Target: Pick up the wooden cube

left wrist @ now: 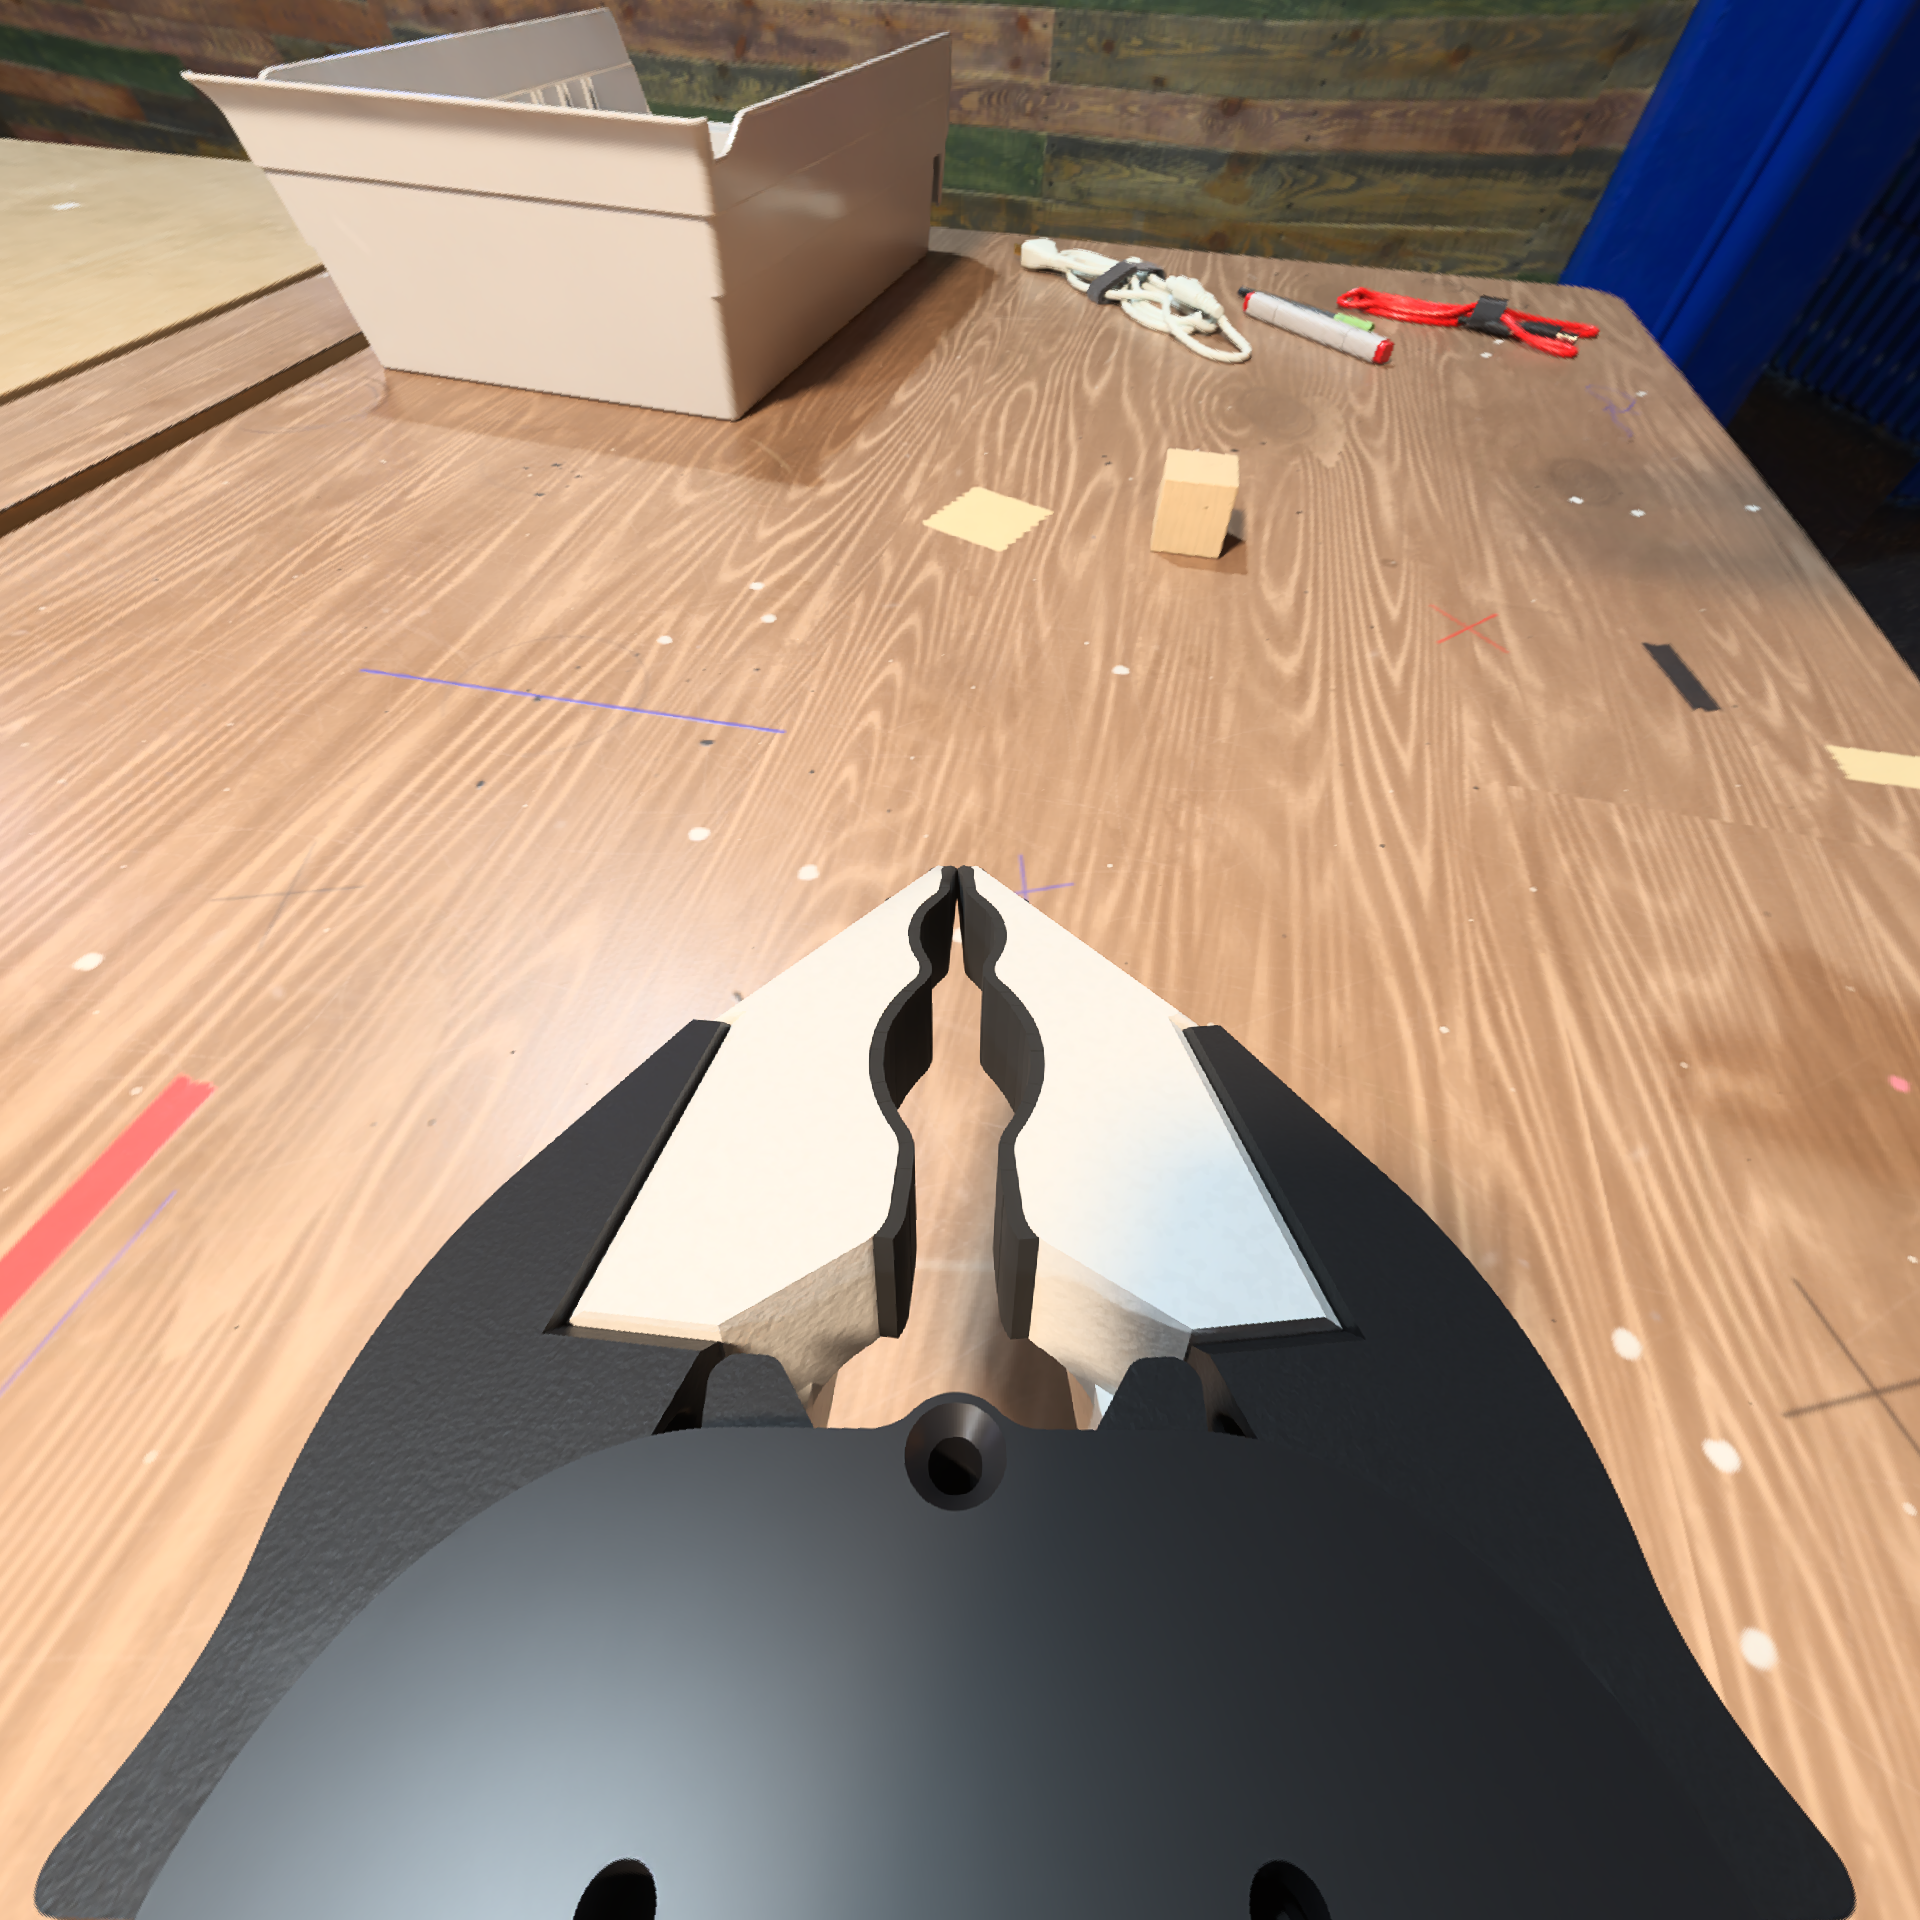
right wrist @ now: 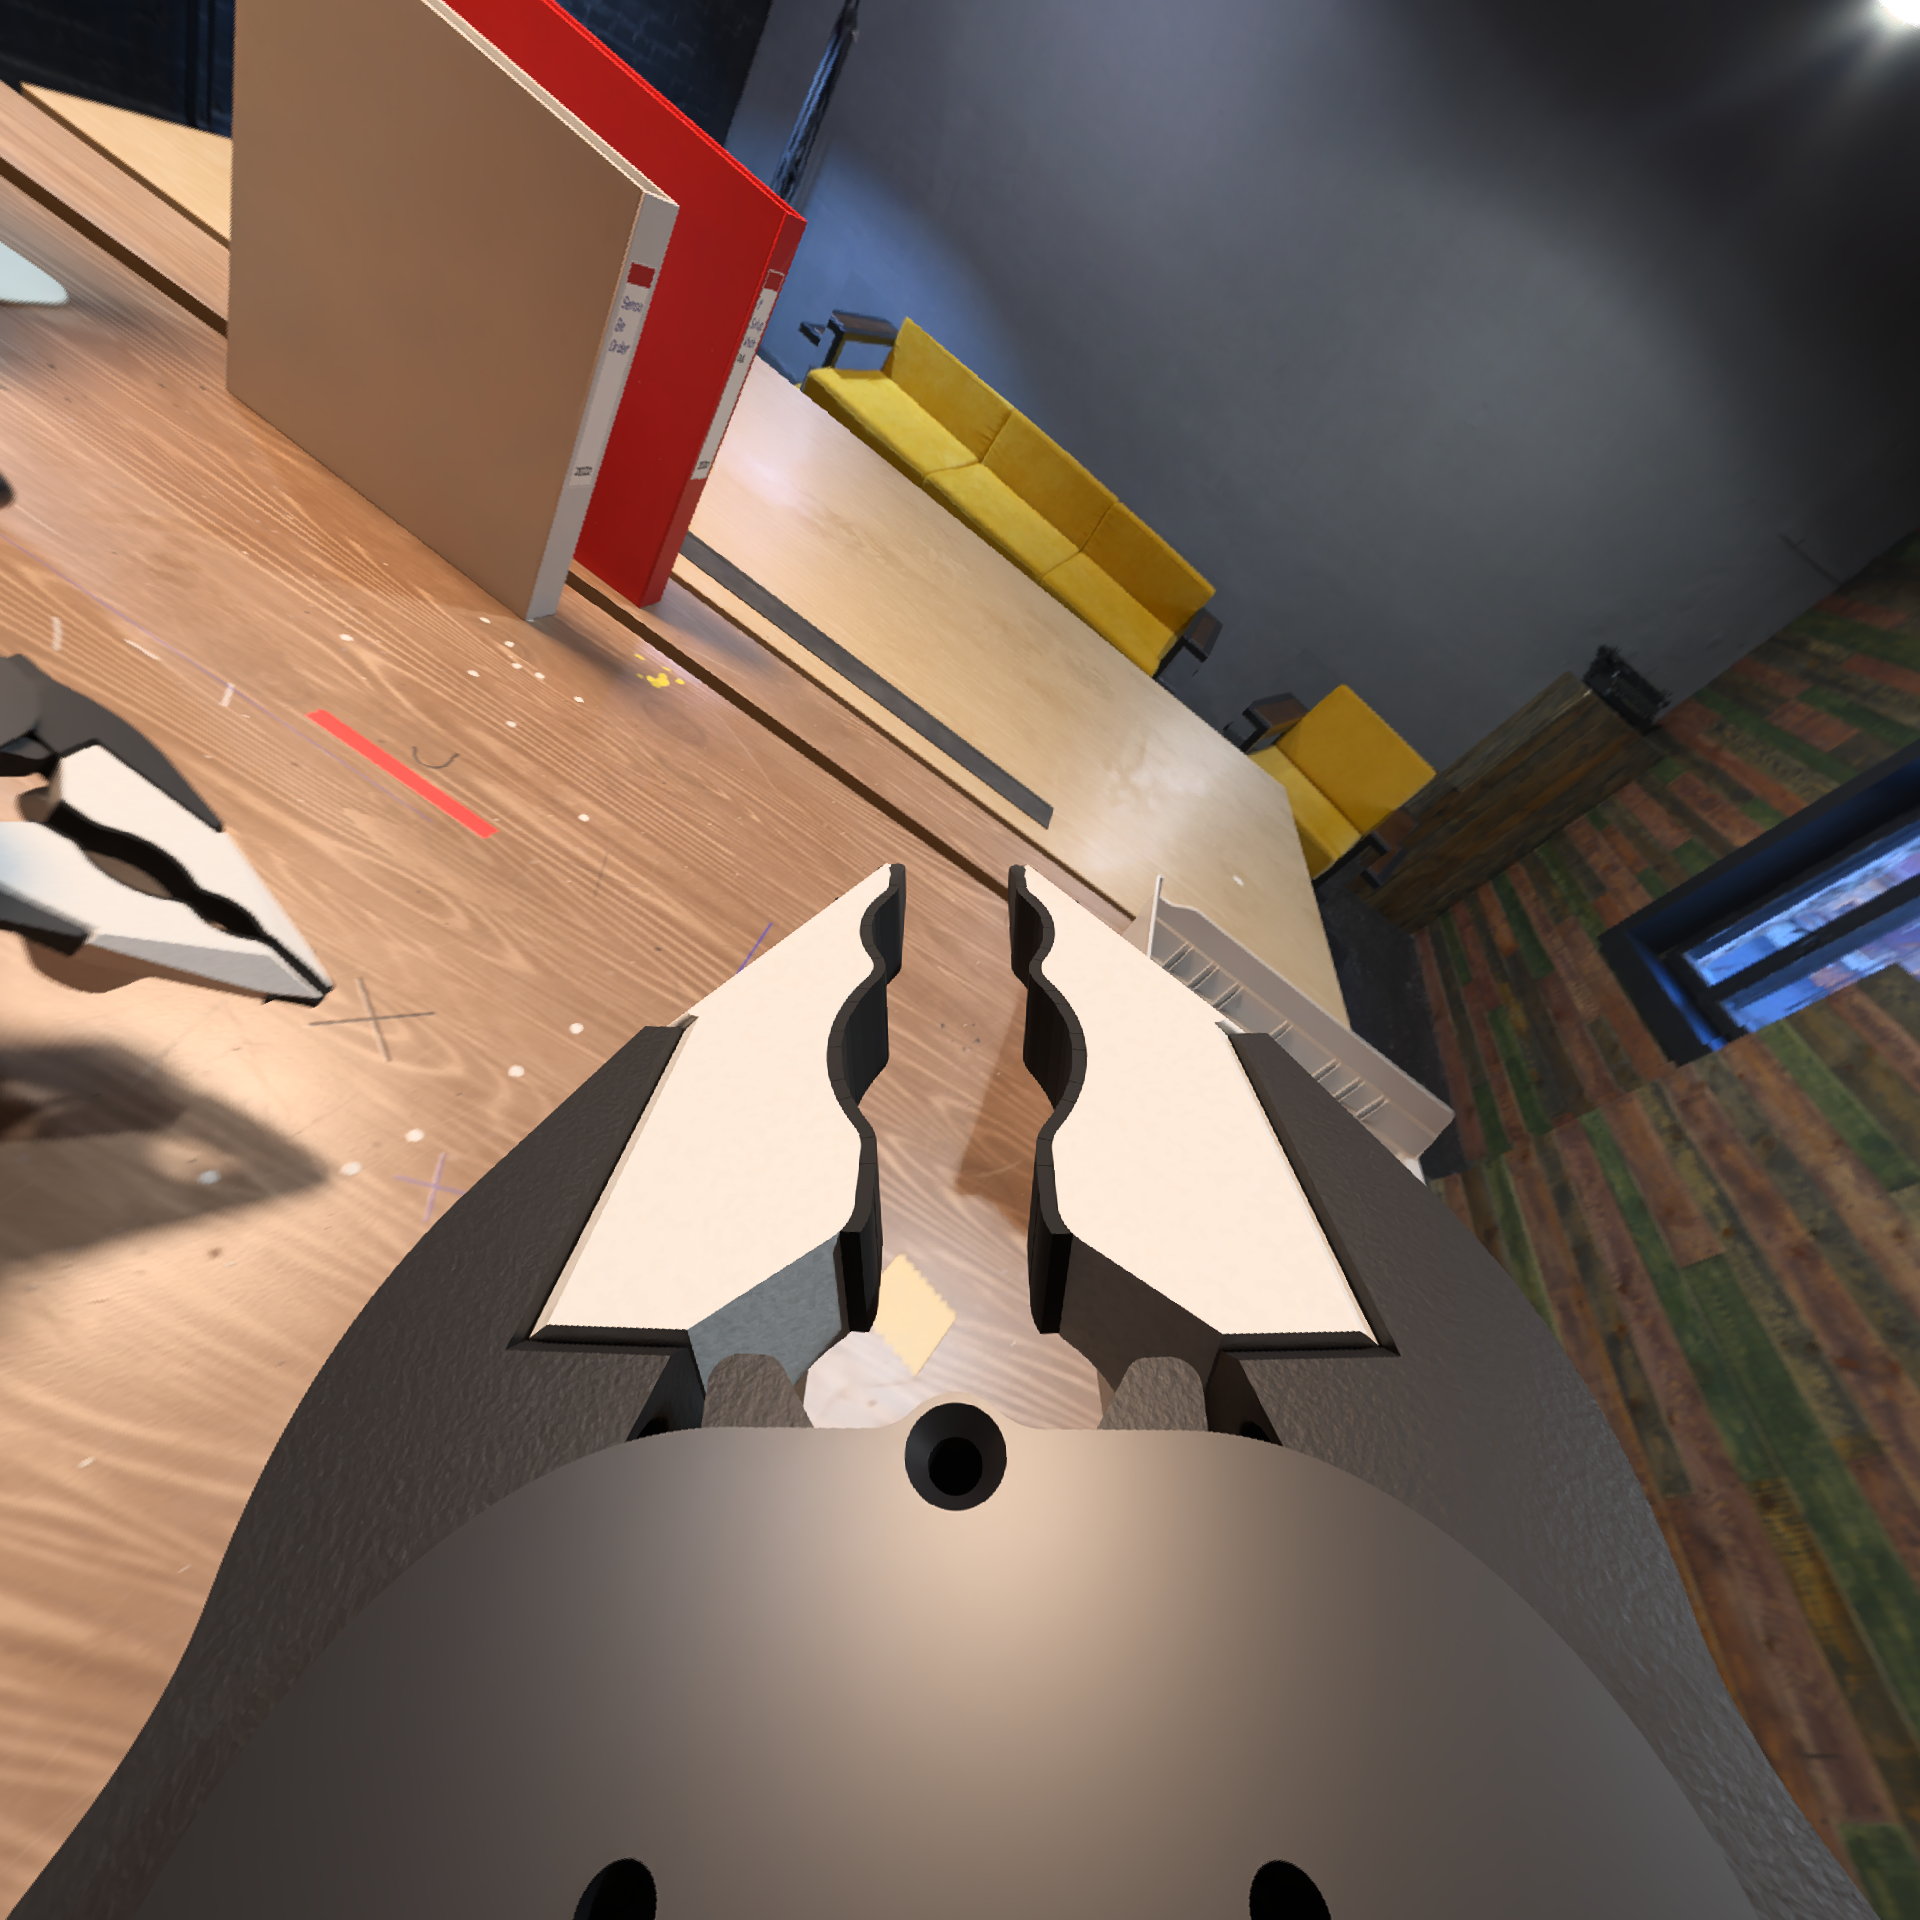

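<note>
The wooden cube [left wrist: 1195, 504] is a pale block standing on the wooden table [left wrist: 520, 935], ahead and right of my left gripper [left wrist: 956, 875]. That gripper is shut and empty, low over the table and well short of the cube. My right gripper [right wrist: 956, 883] is open and empty, tilted above the table. A pale patch [right wrist: 854, 1390] shows between the bases of its fingers; I cannot tell if it is the cube. The left gripper also shows at the left of the right wrist view [right wrist: 312, 992].
A white bin [left wrist: 582, 270] stands at the far left of the table. A white rope [left wrist: 1153, 296], a marker [left wrist: 1320, 324] and a red cable [left wrist: 1475, 317] lie at the far edge. A tan tape square [left wrist: 987, 517] lies left of the cube. Two upright books [right wrist: 416, 312] stand on the table.
</note>
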Tool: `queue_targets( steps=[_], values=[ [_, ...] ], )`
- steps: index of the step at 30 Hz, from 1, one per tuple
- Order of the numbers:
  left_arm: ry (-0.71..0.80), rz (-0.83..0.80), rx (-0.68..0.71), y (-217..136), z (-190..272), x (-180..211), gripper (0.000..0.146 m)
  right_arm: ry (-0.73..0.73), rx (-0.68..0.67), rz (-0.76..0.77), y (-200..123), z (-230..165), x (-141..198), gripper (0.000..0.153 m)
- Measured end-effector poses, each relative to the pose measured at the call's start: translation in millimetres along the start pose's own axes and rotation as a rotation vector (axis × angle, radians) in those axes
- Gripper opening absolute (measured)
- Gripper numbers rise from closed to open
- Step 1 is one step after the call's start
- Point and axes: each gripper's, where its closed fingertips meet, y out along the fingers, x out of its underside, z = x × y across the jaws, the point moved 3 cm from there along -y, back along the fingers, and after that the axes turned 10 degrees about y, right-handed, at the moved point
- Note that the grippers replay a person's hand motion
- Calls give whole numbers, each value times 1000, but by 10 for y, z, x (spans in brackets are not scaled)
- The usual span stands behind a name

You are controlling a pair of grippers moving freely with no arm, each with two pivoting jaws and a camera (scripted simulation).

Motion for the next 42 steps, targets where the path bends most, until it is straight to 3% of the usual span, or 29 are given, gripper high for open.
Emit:
queue_targets(
  steps=[9, 20, 24, 32, 37, 42],
  values=[
    [48, -62, -56, 6, -79, 79, 0, 102, -3, -62, -405, -84, 400, 20],
    [81, -93, -70, 48, -85, 135, 0, 278, 105, -293, -598, 84, 1413, 22],
    [101, -106, -77, 67, -81, 153, 0, 417, 95, -434, -373, 143, 1978, 23],
    [112, -122, -90, 86, -96, 190, 1, 470, 101, -735, 245, 258, 2911, 40],
    [103, -115, -78, 89, -91, 181, 0, 493, 74, -838, 409, 264, 3194, 47],
    [96, -110, -70, 87, -84, 173, 0, 506, 64, -809, 469, 247, 3193, 37]
  ],
)
